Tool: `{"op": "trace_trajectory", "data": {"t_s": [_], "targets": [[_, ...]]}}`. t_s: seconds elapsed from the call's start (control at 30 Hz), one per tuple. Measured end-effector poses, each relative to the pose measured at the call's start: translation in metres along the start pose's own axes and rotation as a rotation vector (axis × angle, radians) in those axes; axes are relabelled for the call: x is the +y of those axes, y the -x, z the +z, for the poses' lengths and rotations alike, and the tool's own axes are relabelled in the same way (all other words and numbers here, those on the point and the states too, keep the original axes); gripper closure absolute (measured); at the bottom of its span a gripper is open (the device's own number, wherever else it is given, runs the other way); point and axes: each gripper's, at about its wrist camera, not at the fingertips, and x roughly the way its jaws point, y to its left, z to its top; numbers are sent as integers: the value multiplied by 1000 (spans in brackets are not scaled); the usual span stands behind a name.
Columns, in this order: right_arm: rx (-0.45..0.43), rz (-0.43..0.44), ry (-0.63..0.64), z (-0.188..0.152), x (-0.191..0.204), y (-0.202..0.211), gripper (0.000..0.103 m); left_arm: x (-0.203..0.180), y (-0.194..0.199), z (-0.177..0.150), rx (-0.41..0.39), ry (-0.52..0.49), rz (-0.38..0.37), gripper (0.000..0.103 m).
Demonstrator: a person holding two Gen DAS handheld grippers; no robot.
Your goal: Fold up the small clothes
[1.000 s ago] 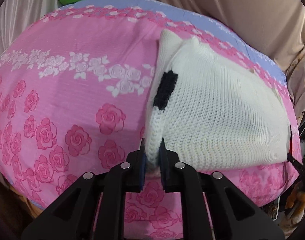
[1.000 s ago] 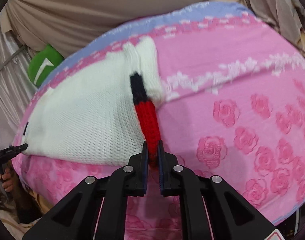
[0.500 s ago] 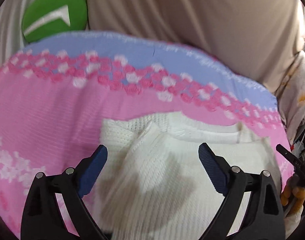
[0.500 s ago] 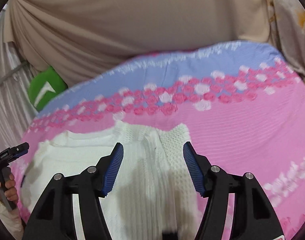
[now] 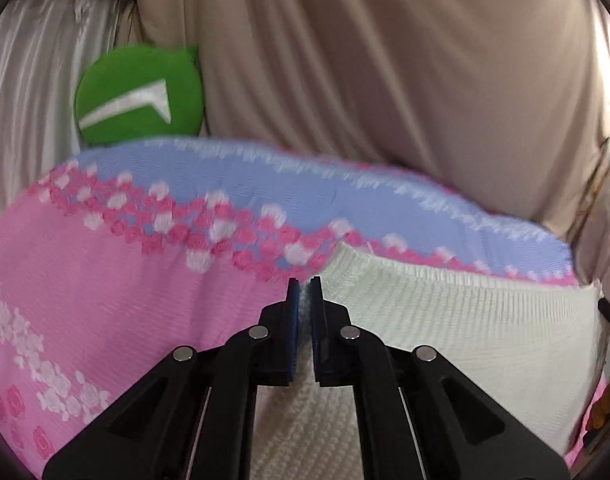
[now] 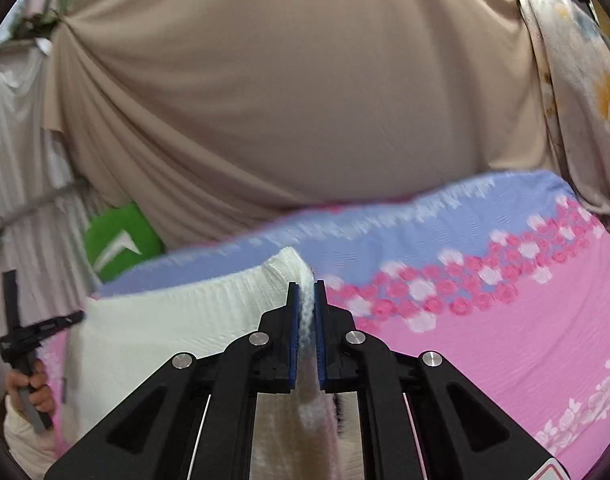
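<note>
A white knit sweater [image 5: 465, 340] lies on the pink rose-print bedspread [image 5: 105, 280], its far edge near the blue band. In the left wrist view my left gripper [image 5: 303, 286] is shut on the sweater's far left corner, and white knit shows between the blue pads. The right wrist view shows the sweater [image 6: 185, 320] stretching away to the left. My right gripper [image 6: 305, 286] pinches its far right corner; the jaws are closing and a ridge of knit is squeezed between them.
Beige draped cloth [image 5: 385, 100] hangs behind the bed. A green cushion [image 5: 139, 94] leans at the back left, also in the right wrist view [image 6: 119, 242]. A hand [image 6: 29, 392] holding a black gripper handle shows at the sweater's left end. Floral fabric [image 6: 577, 80] hangs at the right.
Both grippers let go of the sleeve cuffs, opened wide, travelled over the sweater toward its far edge, and closed again on its far corners.
</note>
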Motion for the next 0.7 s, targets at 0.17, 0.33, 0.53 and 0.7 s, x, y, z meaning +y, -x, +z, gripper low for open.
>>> {"op": "trace_trajectory", "data": {"t_s": [0.17,0.33,0.53,0.7], "targets": [[215,-139,-11,-35,-22,-62,96,20,-79,-31,197,33,111,103],[103,-190,-24,-27,-12,-34,85,20,-57,-27,150,32,106,103],[87,40,93,-40,55,-6,83,-29,-7,-35,86,-84,39,92],[195,214,225,-78,129,-16,83,-72,5,-58,101,-195,27,76]]}}
